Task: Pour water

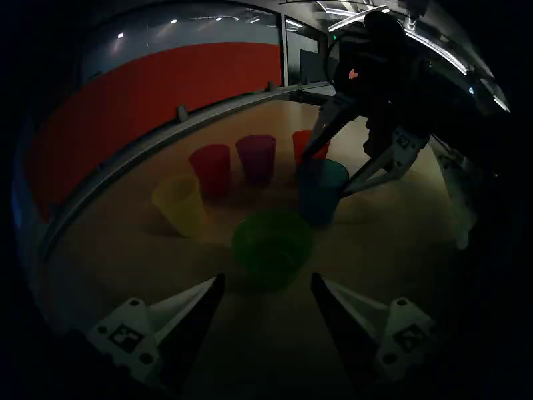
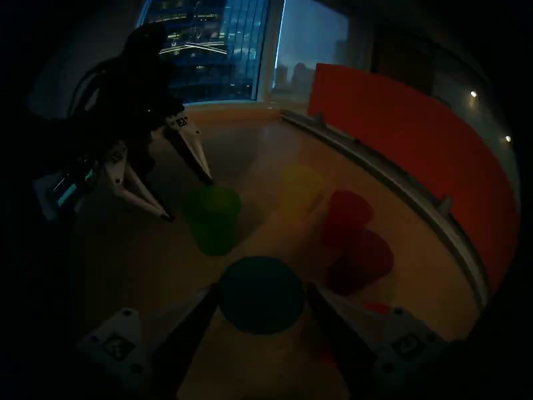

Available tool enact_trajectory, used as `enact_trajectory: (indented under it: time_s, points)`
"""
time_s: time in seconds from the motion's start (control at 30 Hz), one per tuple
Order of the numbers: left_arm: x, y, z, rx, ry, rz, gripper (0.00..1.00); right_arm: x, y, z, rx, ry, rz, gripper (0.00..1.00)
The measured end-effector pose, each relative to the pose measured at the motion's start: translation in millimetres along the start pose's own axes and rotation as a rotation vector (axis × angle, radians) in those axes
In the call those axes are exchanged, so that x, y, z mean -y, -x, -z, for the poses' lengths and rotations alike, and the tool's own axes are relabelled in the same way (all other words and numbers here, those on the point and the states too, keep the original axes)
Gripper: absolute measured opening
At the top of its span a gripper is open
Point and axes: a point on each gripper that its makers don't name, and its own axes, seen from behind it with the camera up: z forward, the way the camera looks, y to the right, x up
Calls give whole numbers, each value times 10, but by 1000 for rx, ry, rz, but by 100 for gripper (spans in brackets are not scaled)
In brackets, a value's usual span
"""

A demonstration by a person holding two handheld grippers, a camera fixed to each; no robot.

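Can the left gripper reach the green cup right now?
Probably yes: the green cup stands just ahead of the left gripper, its fingers open and nothing between. The right gripper straddles the blue cup farther back.

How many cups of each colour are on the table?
yellow cup: 1
red cup: 1
purple cup: 1
orange-red cup: 1
blue cup: 1
green cup: 1
Total: 6 cups
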Motion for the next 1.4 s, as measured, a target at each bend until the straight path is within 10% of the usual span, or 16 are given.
enact_trajectory:
  time_s: [0.5,1.4]
  points:
    - [26,-125,395,-78,-83,37,95,27,-154,439,-66,58,-12,99]
    - [468,-421,1138,-323,-386,159,96,-211,-206,1385,-263,347,-161,100]
